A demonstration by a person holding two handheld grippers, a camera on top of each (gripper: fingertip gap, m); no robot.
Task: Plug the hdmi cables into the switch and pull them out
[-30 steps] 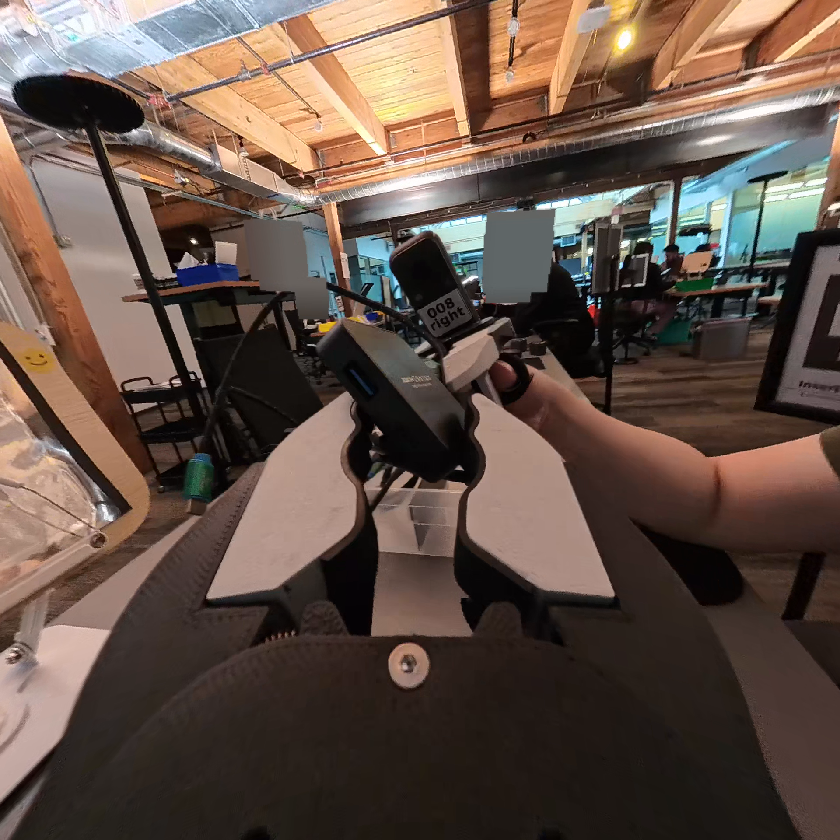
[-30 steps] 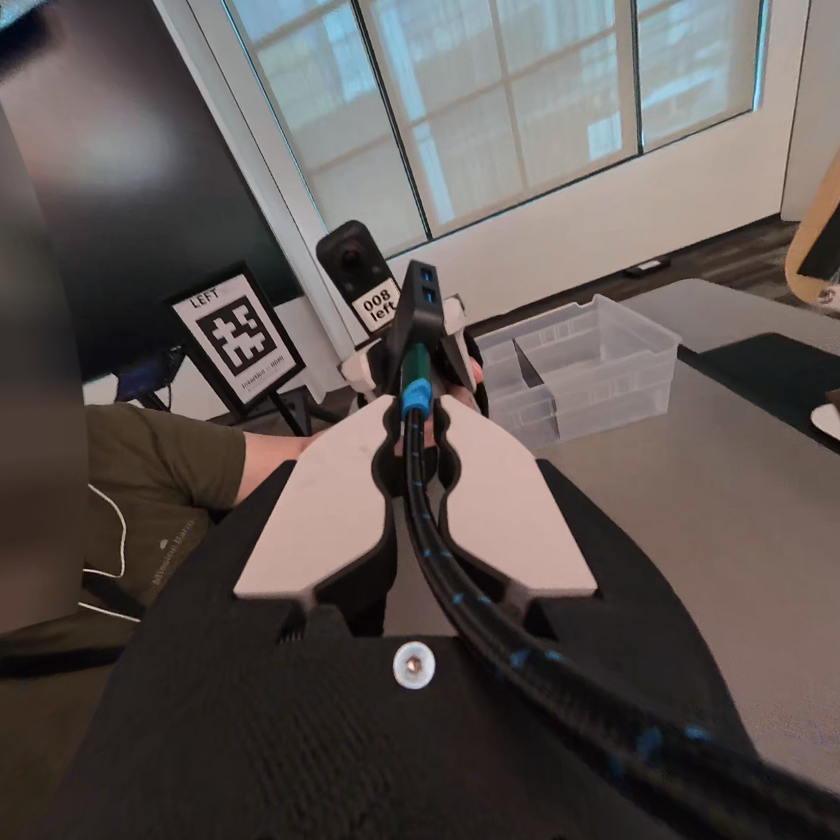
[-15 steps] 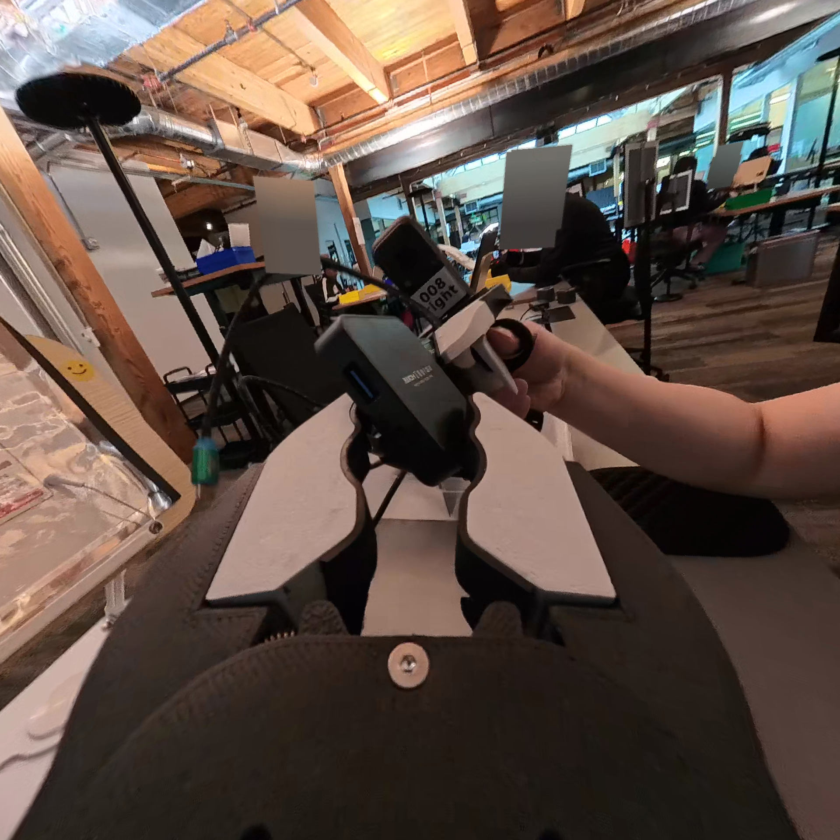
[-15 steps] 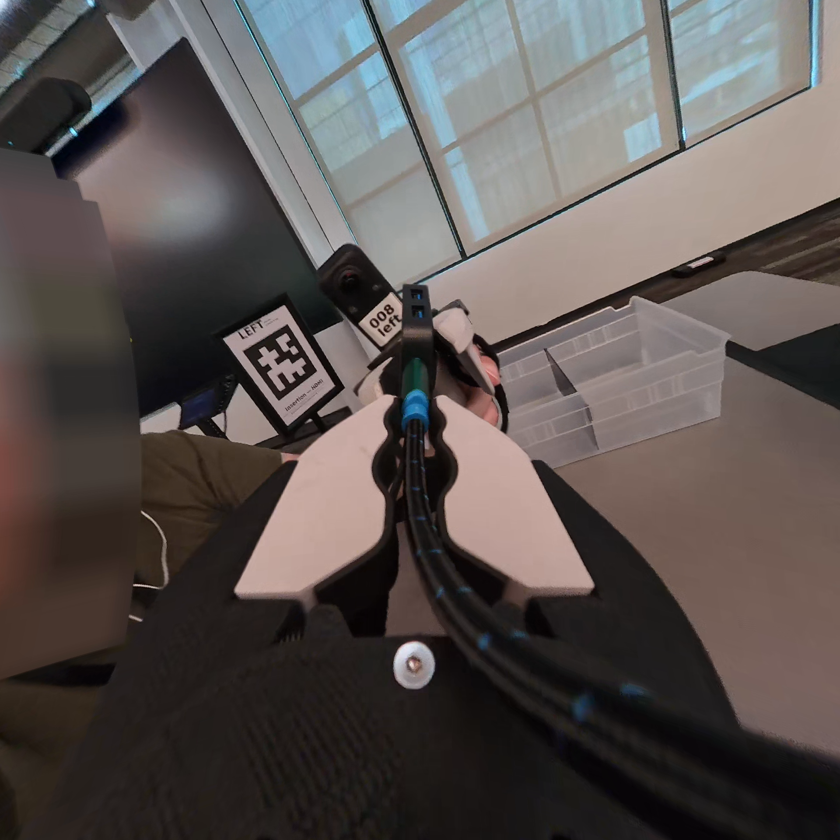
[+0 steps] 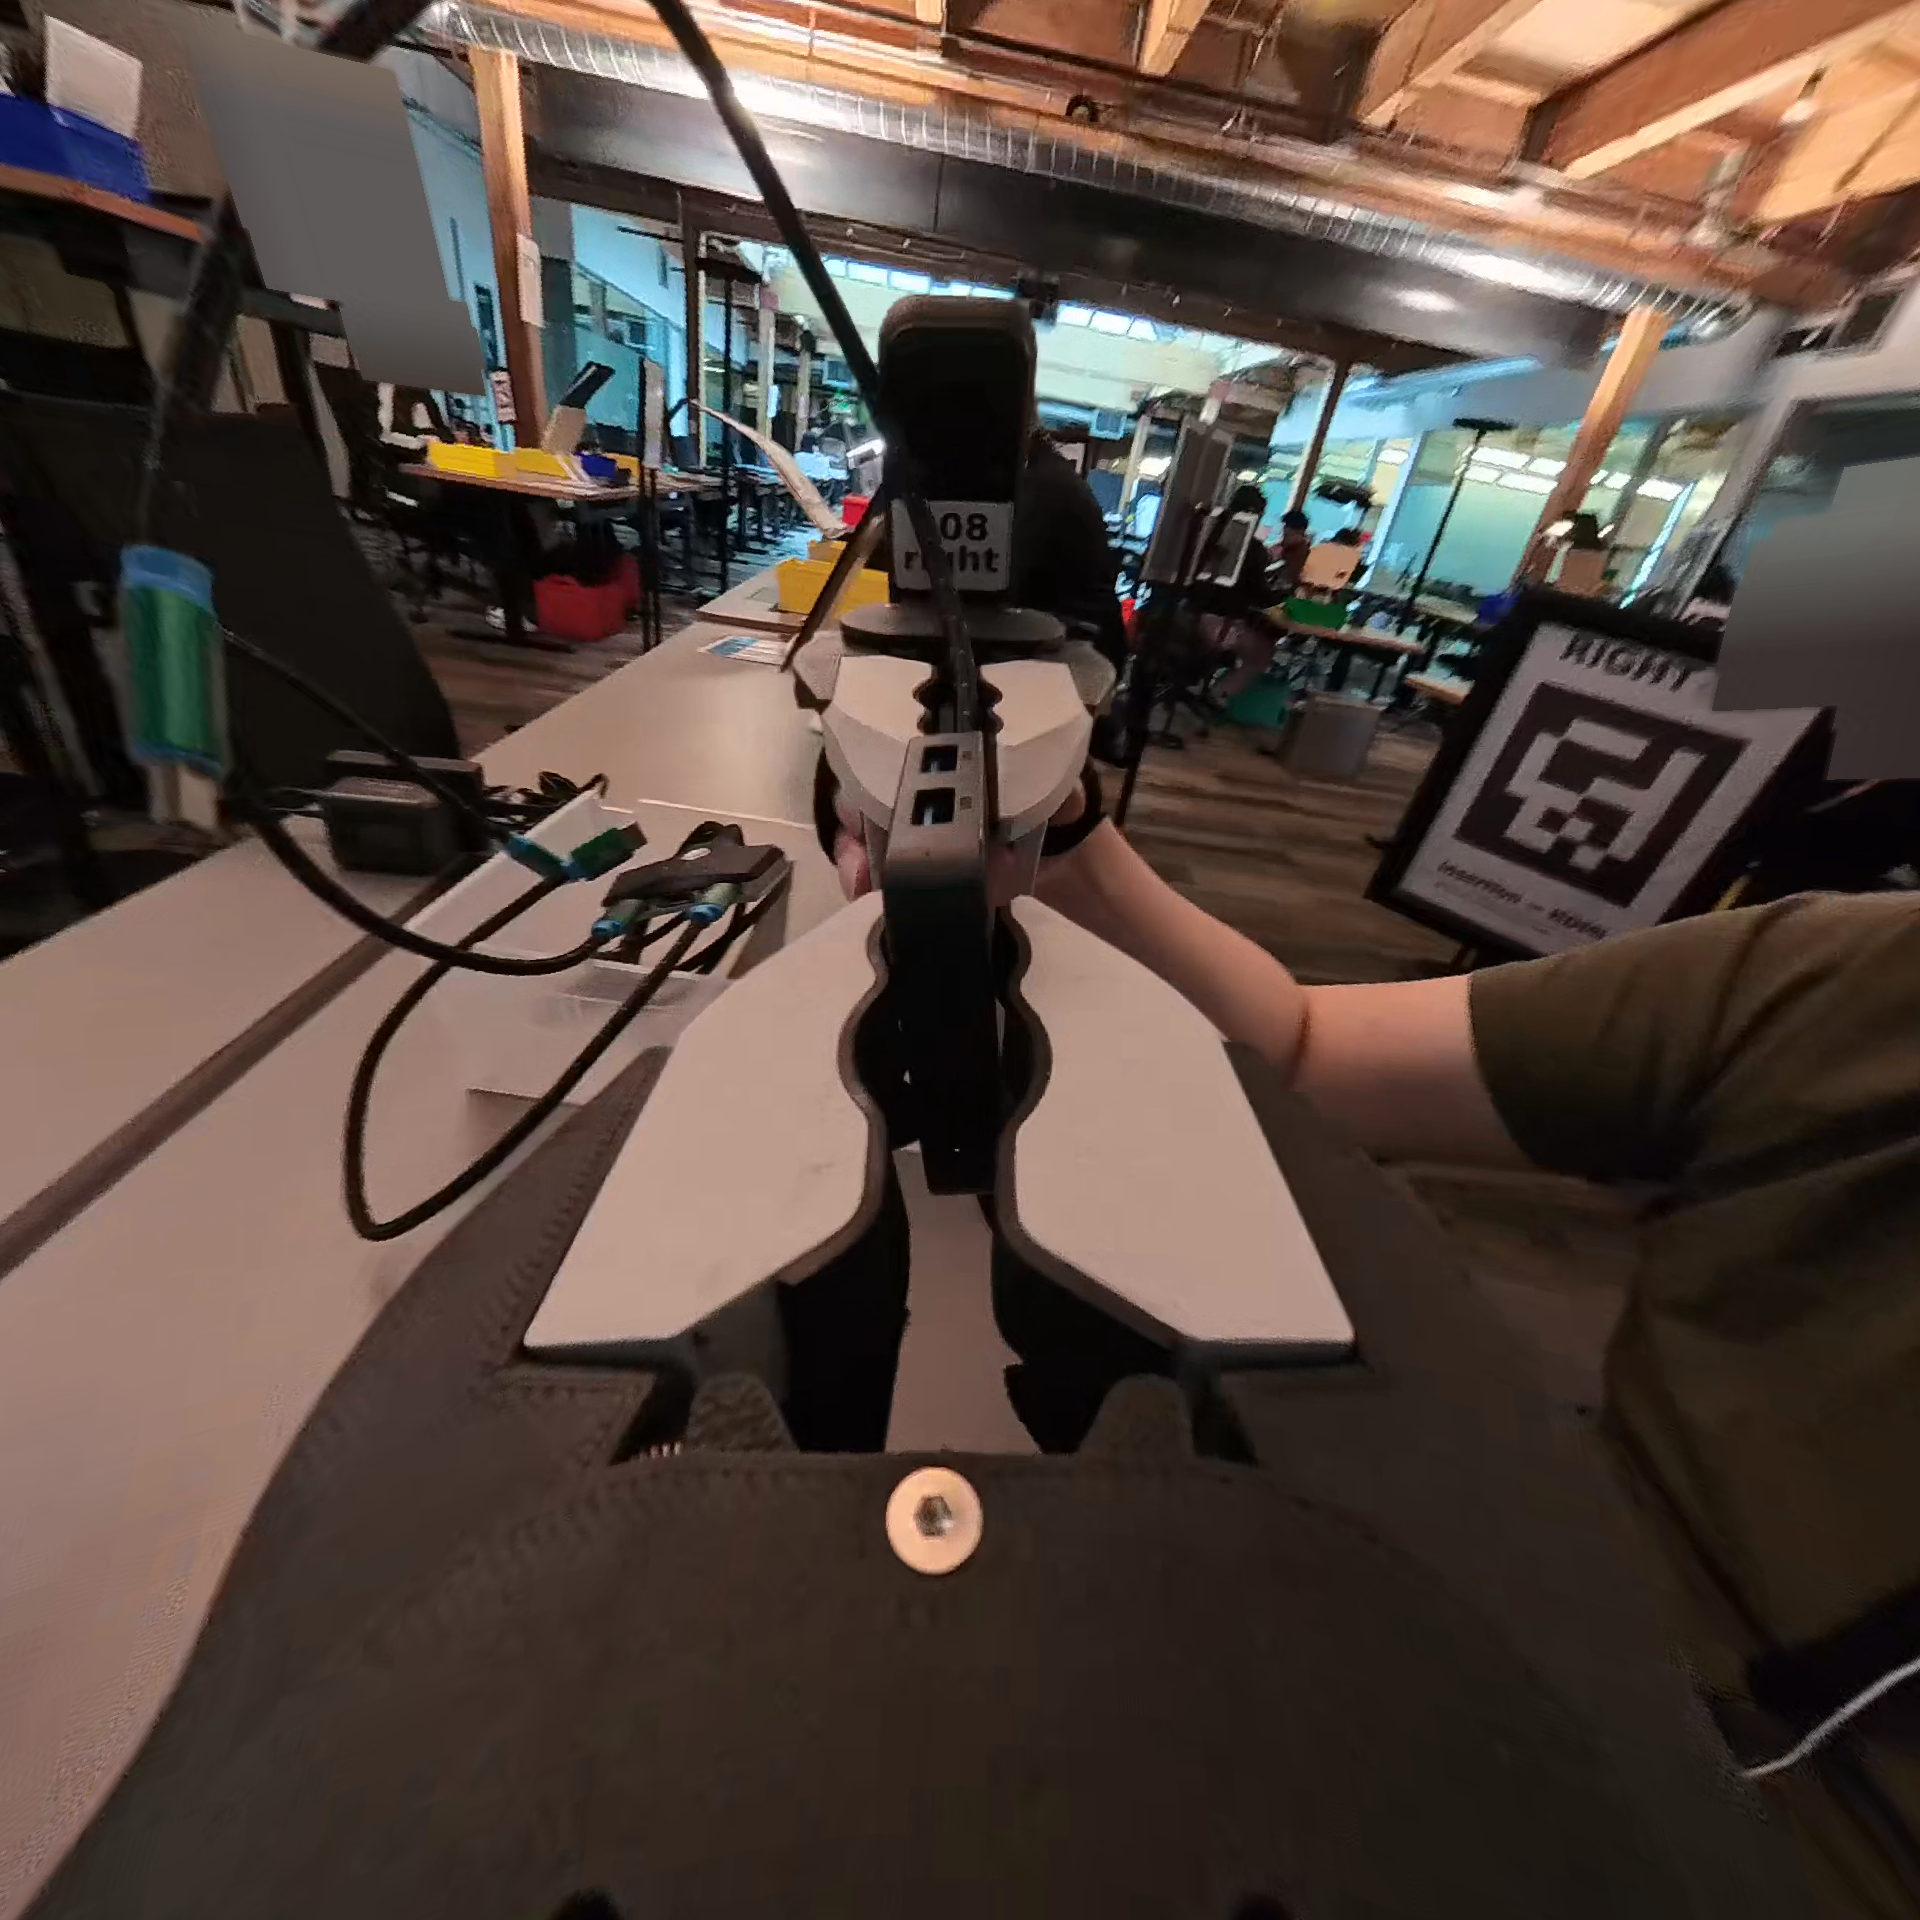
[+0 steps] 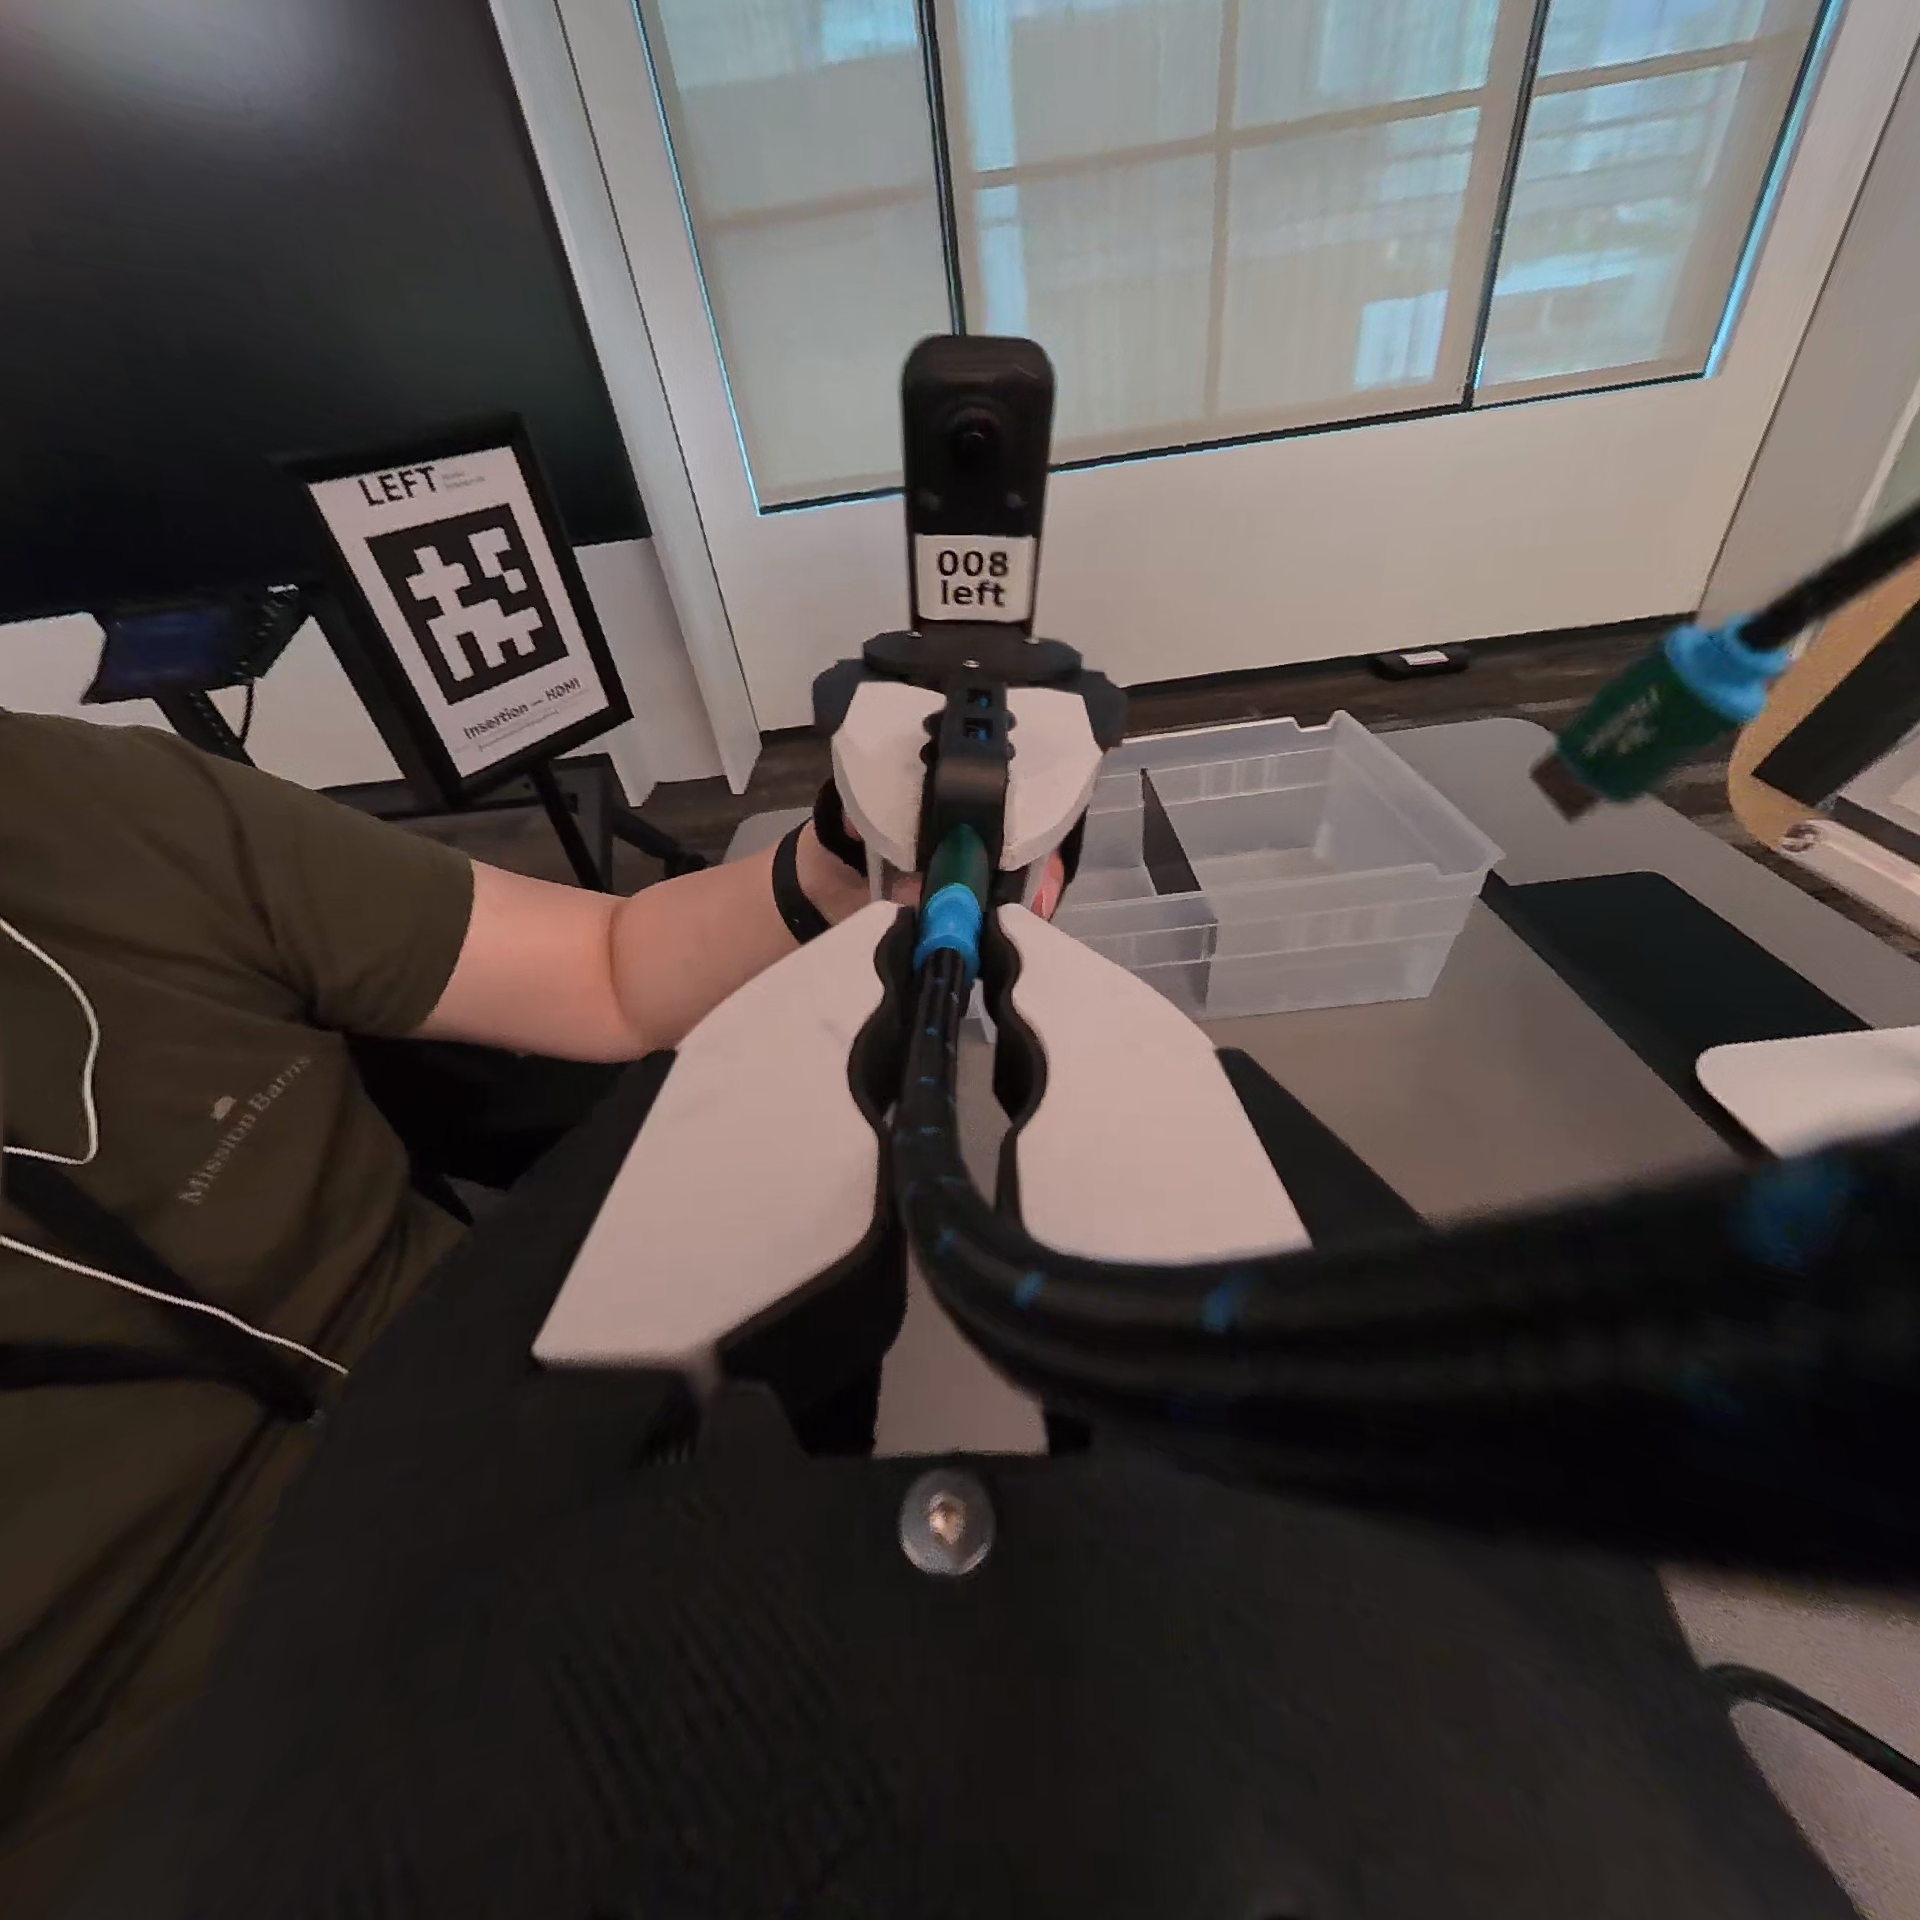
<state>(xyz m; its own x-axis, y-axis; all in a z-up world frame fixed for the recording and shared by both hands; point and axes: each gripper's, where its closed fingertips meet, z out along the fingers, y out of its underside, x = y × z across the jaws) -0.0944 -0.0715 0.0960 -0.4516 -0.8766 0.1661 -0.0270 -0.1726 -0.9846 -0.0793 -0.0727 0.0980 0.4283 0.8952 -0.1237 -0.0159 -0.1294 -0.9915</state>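
Observation:
My left gripper [image 5: 940,935] is shut on the black switch [image 5: 935,873], held edge-on in the air with two ports facing up. My right gripper [image 6: 948,935] is shut on a black HDMI cable [image 6: 930,1039] just behind its blue collar [image 6: 945,920]. The cable's green plug [image 6: 961,852] sits in the near end of the switch [image 6: 966,769]. The two grippers face each other, and the right one shows beyond the switch in the left wrist view [image 5: 956,717]. The cable's other green plug [image 6: 1621,727] hangs free at the upper right.
A second black adapter [image 5: 696,868] with cables plugged in lies on the grey table [image 5: 208,987], next to a loose green plug [image 5: 603,847] and a black power brick [image 5: 395,821]. A clear divided bin [image 6: 1299,883] stands behind the grippers. Framed marker signs [image 6: 468,603] stand at both sides.
The switch has turned from flat-face-up to edge-on in my left gripper, whose fingers now stand closer together. Both grippers have swung to face each other squarely. The right keeps its hold on the cable.

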